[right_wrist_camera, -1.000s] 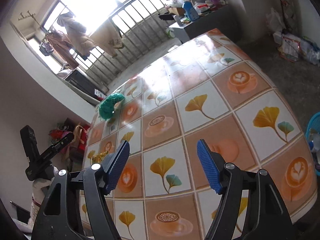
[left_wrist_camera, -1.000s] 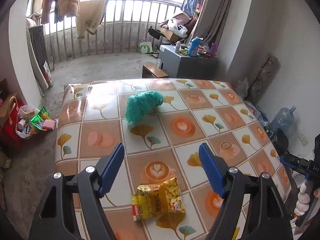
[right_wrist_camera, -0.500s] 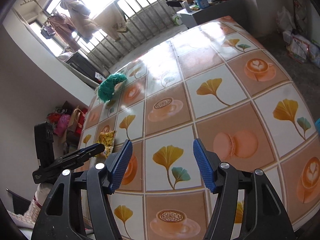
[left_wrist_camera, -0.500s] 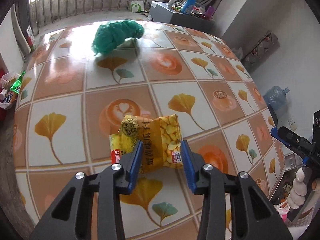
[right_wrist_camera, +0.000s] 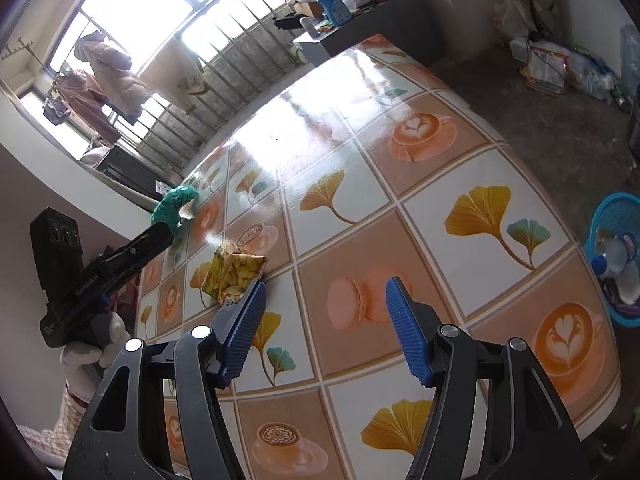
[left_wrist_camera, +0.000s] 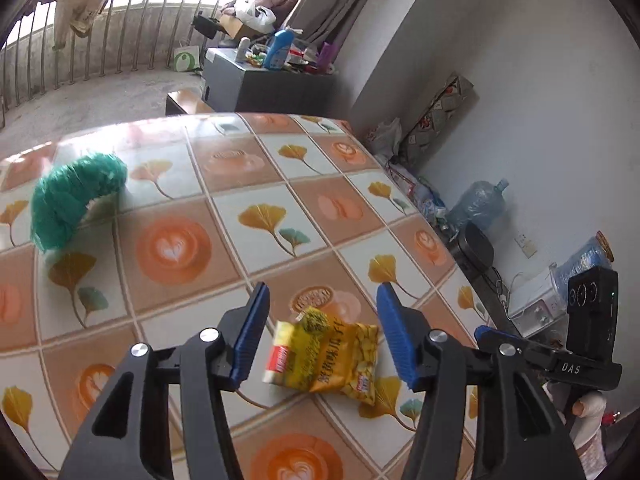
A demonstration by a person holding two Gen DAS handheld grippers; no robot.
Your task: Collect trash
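Observation:
A yellow snack packet (left_wrist_camera: 326, 358) lies on the patterned table (left_wrist_camera: 256, 184), between and just below my left gripper's (left_wrist_camera: 322, 330) open blue fingers, free of them. It also shows in the right wrist view (right_wrist_camera: 234, 276), left of my right gripper (right_wrist_camera: 324, 330), which is open and empty above the table. A crumpled green bag (left_wrist_camera: 72, 198) lies at the table's far left; it also shows in the right wrist view (right_wrist_camera: 174, 208).
A blue basket (right_wrist_camera: 618, 268) with a bottle and trash stands on the floor right of the table. A grey cabinet (left_wrist_camera: 264, 88) with clutter stands beyond the far edge. Water jugs (left_wrist_camera: 478, 204) and bags line the right wall.
My left gripper was narrowed around the packet half a second ago; now its fingers are wide open, the packet lies loose, shifted right. The right gripper has tilted towards the packet, still open.

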